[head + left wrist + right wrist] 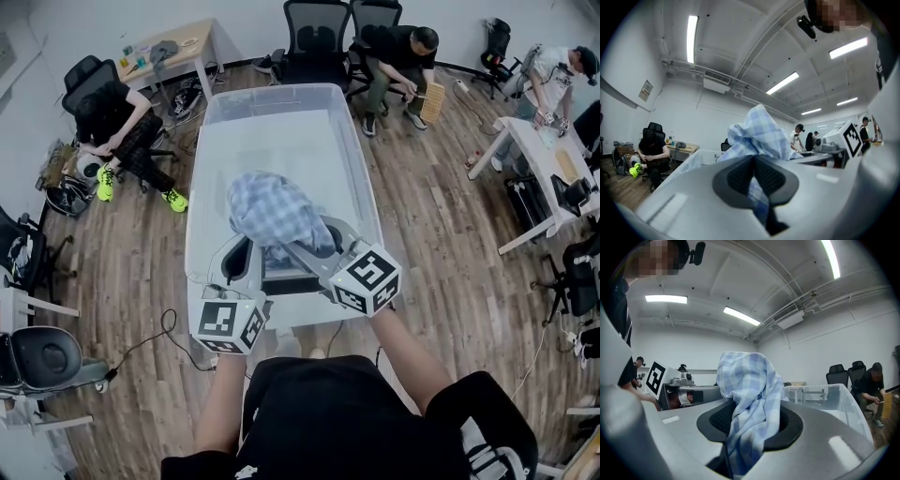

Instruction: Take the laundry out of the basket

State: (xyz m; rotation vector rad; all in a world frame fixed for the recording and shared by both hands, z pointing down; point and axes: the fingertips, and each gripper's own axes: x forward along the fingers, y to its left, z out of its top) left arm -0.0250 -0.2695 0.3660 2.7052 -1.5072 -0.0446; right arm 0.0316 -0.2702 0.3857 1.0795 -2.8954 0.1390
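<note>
Here, checked cloth clamped between jaws of left gripper and right gripper alike, above basket.

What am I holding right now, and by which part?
Both grippers clamp the blue checked cloth: left gripper on a thin fold, right gripper on a thicker bunch.

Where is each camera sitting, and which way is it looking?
Head view: on the person's head, facing steeply down at the clear bin and blue checked cloth; both forearms, left claw and right claw show.
Left gripper view: rides the left claw, looking across the room along its jaws, shut on the cloth; right marker cube shows.
Right gripper view: rides the right claw, looking along its jaws, shut on the cloth; left marker cube shows.
Shared: all three see cloth and bin.
</note>
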